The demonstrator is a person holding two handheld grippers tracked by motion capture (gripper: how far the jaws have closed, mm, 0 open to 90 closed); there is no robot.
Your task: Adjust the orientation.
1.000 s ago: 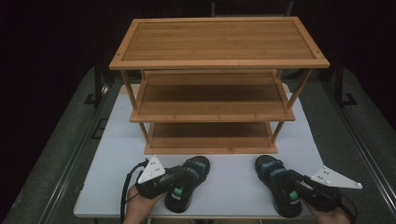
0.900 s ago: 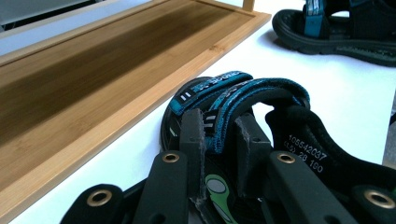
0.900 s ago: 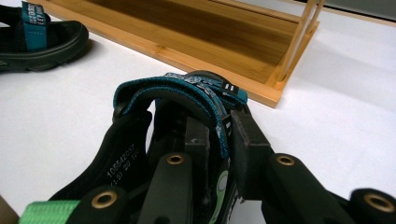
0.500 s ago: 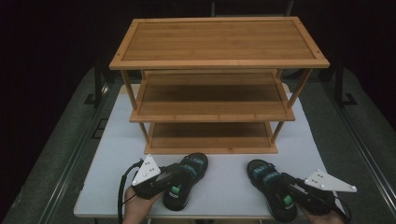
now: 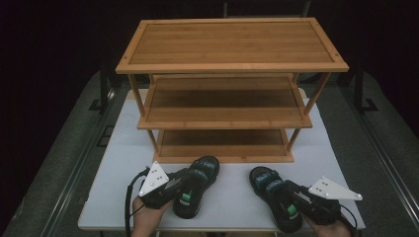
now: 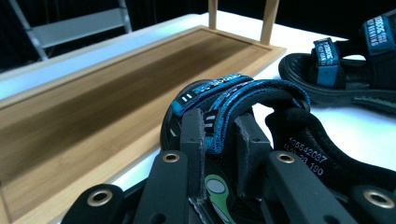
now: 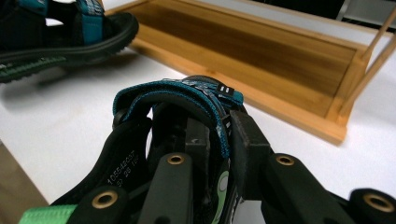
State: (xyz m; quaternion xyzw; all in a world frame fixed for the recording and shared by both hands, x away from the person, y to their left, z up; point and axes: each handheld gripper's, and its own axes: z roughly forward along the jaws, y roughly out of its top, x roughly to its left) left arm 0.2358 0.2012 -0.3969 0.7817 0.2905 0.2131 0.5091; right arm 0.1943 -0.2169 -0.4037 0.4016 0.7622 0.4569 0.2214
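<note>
Two black sandals with teal straps are at the table's front, before a three-tier bamboo shoe rack [image 5: 225, 121]. My left gripper [image 5: 184, 191] is shut on the strap of the left sandal [image 5: 197, 177]. In the left gripper view my left gripper [image 6: 219, 140] pinches that blue strap [image 6: 233, 93] between its jaws. My right gripper [image 5: 292, 201] is shut on the right sandal [image 5: 271, 190]. In the right gripper view my right gripper [image 7: 223, 140] clamps the teal strap [image 7: 182, 95]. Each gripper view shows the other sandal [image 6: 345, 65] [image 7: 56, 32] farther off.
The rack's bottom shelf [image 5: 222, 143] lies just beyond the sandals and holds nothing, as do its middle shelf [image 5: 225, 106] and top [image 5: 232, 44]. The white table [image 5: 123, 163] has bare room on both sides; darkness surrounds it.
My right gripper has carried its sandal leftward toward the table's middle. The left sandal has shifted slightly toward the rack, still held.
</note>
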